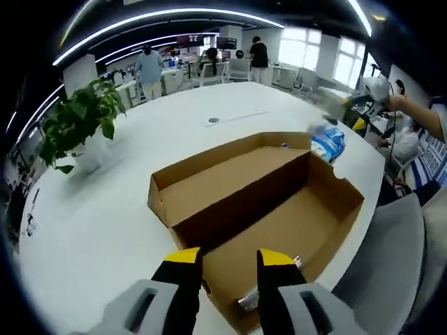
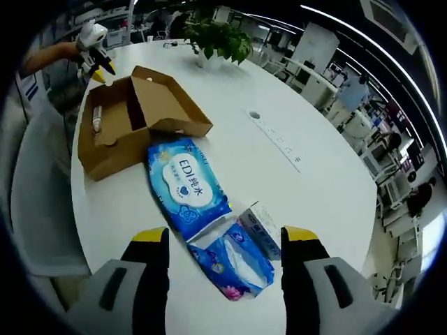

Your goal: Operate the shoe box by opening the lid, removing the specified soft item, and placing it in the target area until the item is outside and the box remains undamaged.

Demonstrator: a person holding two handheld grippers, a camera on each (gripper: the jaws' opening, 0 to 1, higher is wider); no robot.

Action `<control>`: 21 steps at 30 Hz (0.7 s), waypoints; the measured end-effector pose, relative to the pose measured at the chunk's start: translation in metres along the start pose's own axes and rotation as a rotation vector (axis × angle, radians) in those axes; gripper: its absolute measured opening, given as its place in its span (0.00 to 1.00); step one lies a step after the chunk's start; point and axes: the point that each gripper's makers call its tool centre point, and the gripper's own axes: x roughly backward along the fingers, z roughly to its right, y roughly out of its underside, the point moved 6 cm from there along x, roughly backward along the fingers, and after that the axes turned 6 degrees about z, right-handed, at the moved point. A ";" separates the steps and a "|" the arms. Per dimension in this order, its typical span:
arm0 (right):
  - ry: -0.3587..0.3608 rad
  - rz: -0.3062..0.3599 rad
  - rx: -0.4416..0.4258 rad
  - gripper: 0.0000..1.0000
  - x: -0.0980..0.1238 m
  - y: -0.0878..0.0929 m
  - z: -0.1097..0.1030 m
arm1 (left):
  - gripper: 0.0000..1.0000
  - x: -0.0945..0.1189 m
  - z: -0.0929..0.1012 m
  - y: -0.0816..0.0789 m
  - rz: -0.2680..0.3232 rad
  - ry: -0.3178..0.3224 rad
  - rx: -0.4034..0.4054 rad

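The cardboard shoe box [image 1: 328,183] lies open on the white table [image 1: 105,223], its lid [image 1: 223,174] folded flat to the far side. A small clear bottle [image 1: 248,301] rests in the near half, just beyond my left gripper [image 1: 229,258], which is open and empty over the box's near corner. In the right gripper view the box [image 2: 115,150] sits at upper left. A blue wet-wipes pack [image 2: 185,185] and a smaller blue tissue pack [image 2: 234,262] lie on the table ahead of my open right gripper [image 2: 225,236]. A small carton [image 2: 260,225] lies beside them.
A potted plant [image 1: 80,125] stands at the table's far side, also seen as the plant [image 2: 220,35]. A cable port [image 2: 255,115] sits mid-table. Grey chairs [image 1: 391,258] stand close to the table edge. People work at desks in the background.
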 end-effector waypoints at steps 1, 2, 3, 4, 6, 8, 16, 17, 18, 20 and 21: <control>0.005 0.012 -0.018 0.65 0.004 -0.002 -0.006 | 0.33 -0.002 0.001 0.000 -0.005 0.012 0.001; 0.011 0.026 -0.031 0.67 0.006 -0.005 -0.010 | 0.33 -0.003 0.003 0.000 -0.017 0.033 -0.018; 0.016 0.041 -0.041 0.68 0.008 -0.007 -0.013 | 0.34 -0.004 0.003 -0.001 -0.017 0.039 -0.034; 0.018 0.055 -0.047 0.68 0.012 -0.009 -0.020 | 0.34 -0.006 0.004 -0.001 -0.023 0.054 -0.046; 0.029 0.071 -0.058 0.70 0.017 -0.011 -0.031 | 0.35 -0.008 0.006 -0.001 -0.043 0.083 -0.074; 0.040 0.089 -0.073 0.72 0.022 -0.013 -0.040 | 0.37 -0.012 0.010 0.000 -0.066 0.125 -0.121; 0.047 0.121 -0.124 0.77 0.039 -0.011 -0.080 | 0.39 -0.024 0.018 0.001 -0.101 0.250 -0.216; 0.049 0.126 -0.134 0.78 0.040 -0.010 -0.084 | 0.39 -0.025 0.020 0.001 -0.107 0.268 -0.229; 0.050 0.128 -0.143 0.79 0.042 -0.010 -0.087 | 0.39 -0.027 0.022 0.001 -0.116 0.285 -0.245; 0.055 0.131 -0.162 0.80 0.045 -0.007 -0.093 | 0.40 -0.031 0.024 0.002 -0.136 0.313 -0.272; 0.061 0.132 -0.171 0.80 0.048 -0.007 -0.096 | 0.40 -0.033 0.024 0.003 -0.147 0.323 -0.283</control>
